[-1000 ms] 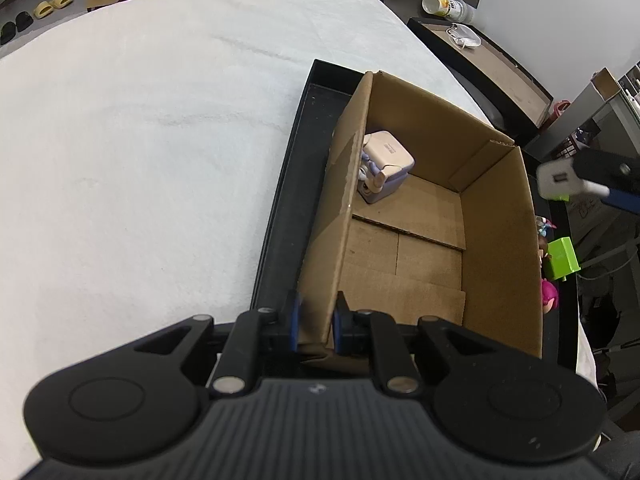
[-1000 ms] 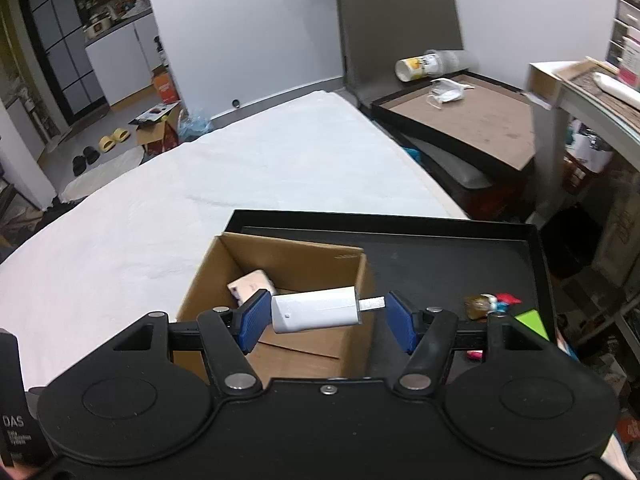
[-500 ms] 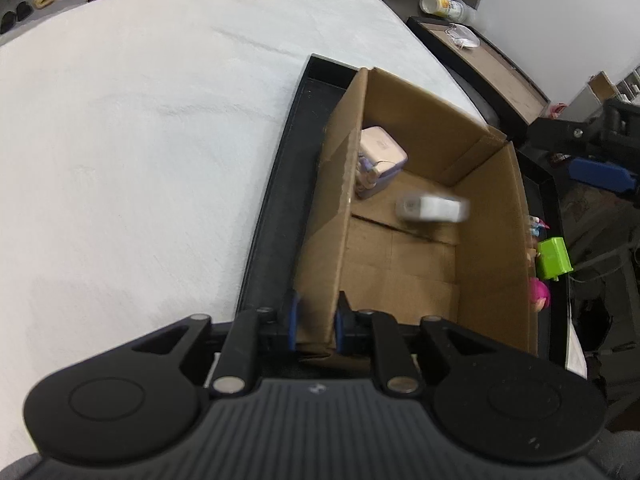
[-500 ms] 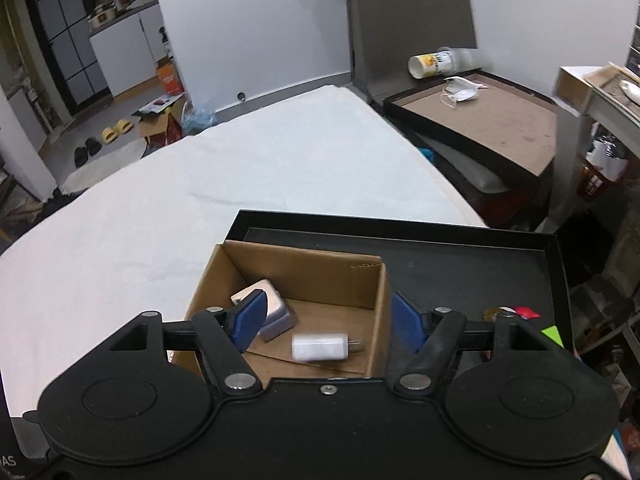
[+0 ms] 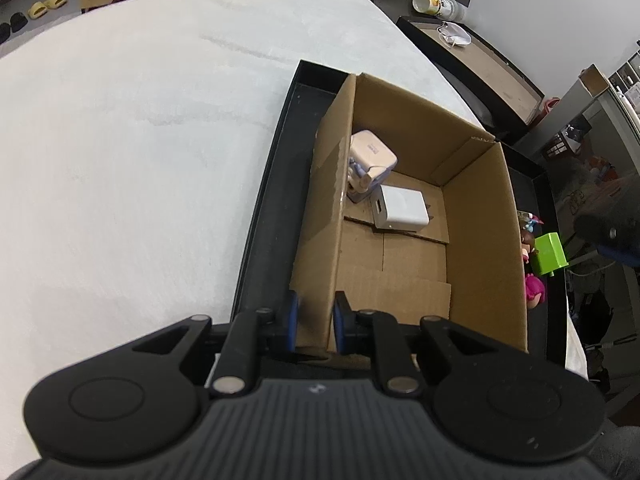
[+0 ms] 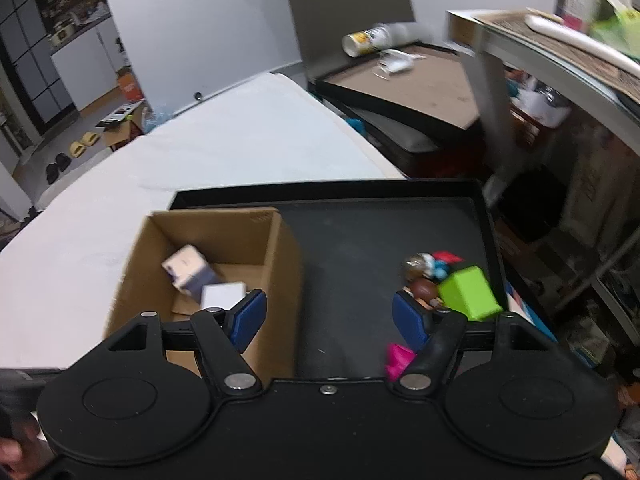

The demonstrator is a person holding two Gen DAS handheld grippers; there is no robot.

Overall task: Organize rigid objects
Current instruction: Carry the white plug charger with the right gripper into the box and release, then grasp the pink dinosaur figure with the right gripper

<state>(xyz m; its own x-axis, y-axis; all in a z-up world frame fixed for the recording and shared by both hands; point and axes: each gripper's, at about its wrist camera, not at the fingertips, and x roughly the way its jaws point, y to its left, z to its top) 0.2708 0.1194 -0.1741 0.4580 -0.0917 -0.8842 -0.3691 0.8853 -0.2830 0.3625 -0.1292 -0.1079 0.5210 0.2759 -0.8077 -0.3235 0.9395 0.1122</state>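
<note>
A cardboard box (image 5: 404, 216) sits open at the left end of a black tray (image 6: 360, 236) on a white-covered table (image 5: 140, 140). The left gripper (image 5: 314, 322), bottom centre of its frame, pinches the box's near wall between its blue pads. Inside the box, toward the far left corner, a white charger (image 5: 400, 208) lies on the floor flaps, touching a pale pink-and-lavender gadget (image 5: 370, 164). The right gripper (image 6: 328, 316) hangs over the bare tray floor, its fingers spread wide with nothing between them. At the tray's right end, a green block (image 6: 468, 292) rests among small toy figures (image 6: 424, 276).
</note>
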